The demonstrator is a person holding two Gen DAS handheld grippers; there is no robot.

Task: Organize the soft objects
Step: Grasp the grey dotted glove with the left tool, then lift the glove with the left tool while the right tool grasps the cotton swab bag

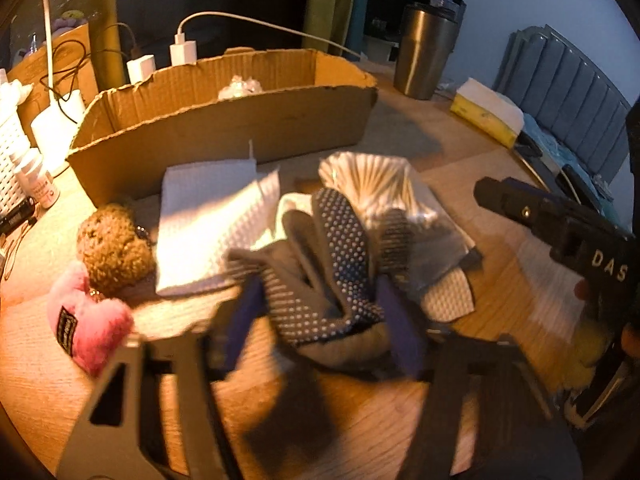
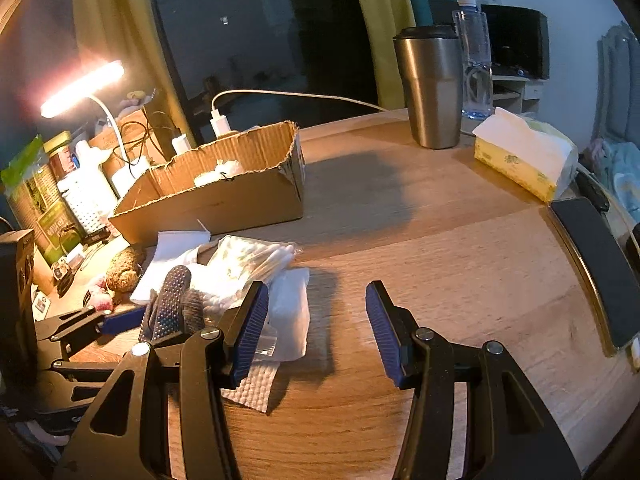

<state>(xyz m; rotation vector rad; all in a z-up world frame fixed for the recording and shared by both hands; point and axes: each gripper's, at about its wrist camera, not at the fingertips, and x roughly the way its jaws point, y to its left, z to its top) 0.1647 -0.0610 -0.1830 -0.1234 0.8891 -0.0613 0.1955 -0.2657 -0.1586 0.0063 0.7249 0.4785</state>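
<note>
With the left gripper [image 1: 320,316] fingers clenched on the dotted glove [image 1: 340,256] in the tabletop pile near the cardboard box [image 1: 224,128], and the right gripper [image 2: 316,328] released, lifting could drag neighbouring cloths along

The left gripper [image 1: 320,320] was motion-blurred, so its contact with the dotted glove [image 1: 344,264] stayed unclear. The cardboard box [image 2: 224,200] wall hid most of its white contents.
</note>
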